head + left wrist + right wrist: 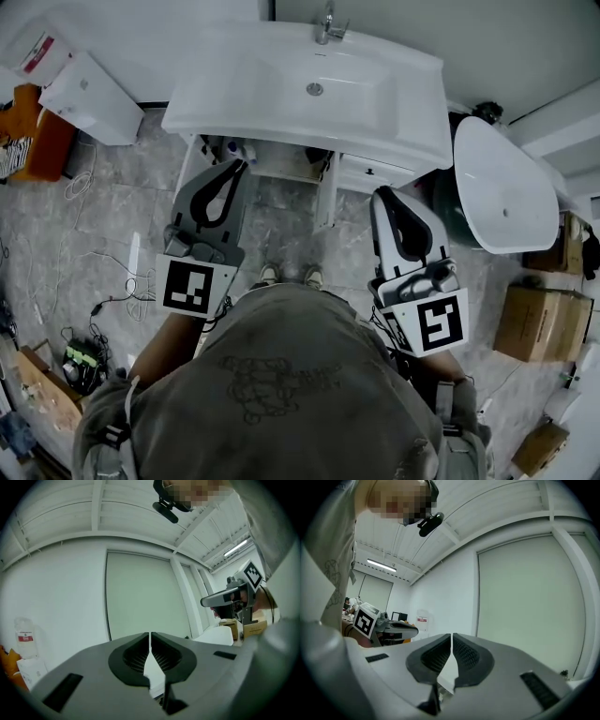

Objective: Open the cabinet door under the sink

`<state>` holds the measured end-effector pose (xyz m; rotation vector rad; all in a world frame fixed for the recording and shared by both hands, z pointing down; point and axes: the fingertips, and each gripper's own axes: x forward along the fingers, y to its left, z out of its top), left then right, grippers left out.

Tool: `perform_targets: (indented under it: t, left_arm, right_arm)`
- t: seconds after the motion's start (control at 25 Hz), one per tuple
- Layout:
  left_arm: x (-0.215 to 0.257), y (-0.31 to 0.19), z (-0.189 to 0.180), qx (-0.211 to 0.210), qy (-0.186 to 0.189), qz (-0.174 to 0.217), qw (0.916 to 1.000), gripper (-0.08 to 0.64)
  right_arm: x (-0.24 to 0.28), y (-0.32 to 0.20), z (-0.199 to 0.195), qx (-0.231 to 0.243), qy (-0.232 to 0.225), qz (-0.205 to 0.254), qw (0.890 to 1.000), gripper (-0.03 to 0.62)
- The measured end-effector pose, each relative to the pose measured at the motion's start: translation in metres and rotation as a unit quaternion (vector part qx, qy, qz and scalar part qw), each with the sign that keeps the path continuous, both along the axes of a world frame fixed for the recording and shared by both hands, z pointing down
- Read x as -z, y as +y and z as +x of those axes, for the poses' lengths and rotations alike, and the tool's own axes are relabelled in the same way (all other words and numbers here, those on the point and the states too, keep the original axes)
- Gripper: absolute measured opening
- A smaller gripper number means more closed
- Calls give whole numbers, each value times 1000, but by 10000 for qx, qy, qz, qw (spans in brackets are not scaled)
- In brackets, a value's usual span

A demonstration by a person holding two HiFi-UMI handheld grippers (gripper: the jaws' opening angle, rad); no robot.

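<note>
A white sink (pixel 375 103) tops the cabinet in the head view. Beneath it one white cabinet door (pixel 325 195) stands swung out, edge-on towards me, and the inside of the cabinet (pixel 281 161) shows. My left gripper (pixel 236 165) is held level in front of the cabinet's left part, jaws shut with nothing between them. My right gripper (pixel 382 193) hangs to the right of the door, near a drawer front with a knob (pixel 371 172), also shut and empty. The left gripper view shows shut fingertips (pixel 150 635) against a pale wall; the right gripper view shows the same (pixel 452 635).
A white oval lid on a dark green bin (pixel 504 187) stands right of the sink. A white box (pixel 89 94) sits at the left wall. Cables (pixel 94 272) lie on the marble floor at left, cardboard boxes (pixel 544 323) at right. The person's feet (pixel 286 275) stand before the cabinet.
</note>
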<state>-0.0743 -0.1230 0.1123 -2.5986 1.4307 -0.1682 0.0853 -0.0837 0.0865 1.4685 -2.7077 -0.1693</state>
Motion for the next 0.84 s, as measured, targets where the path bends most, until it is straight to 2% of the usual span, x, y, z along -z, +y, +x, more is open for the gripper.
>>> perform_targets:
  t: [0.2,0.36,0.84]
  left_arm:
    - [10,6,-9,14,-71,64,10000,29]
    - [10,7,-10,50,-102,82,9999,28]
    - [20,7,-10,40,-154,175,9997,28]
  right_arm:
    - [6,3,-7,68,-83,59,9999,34]
    - [-1,2,-7,112,-150,-112,9998,34]
    - [0,0,5,-53,-302,-137,9994,34]
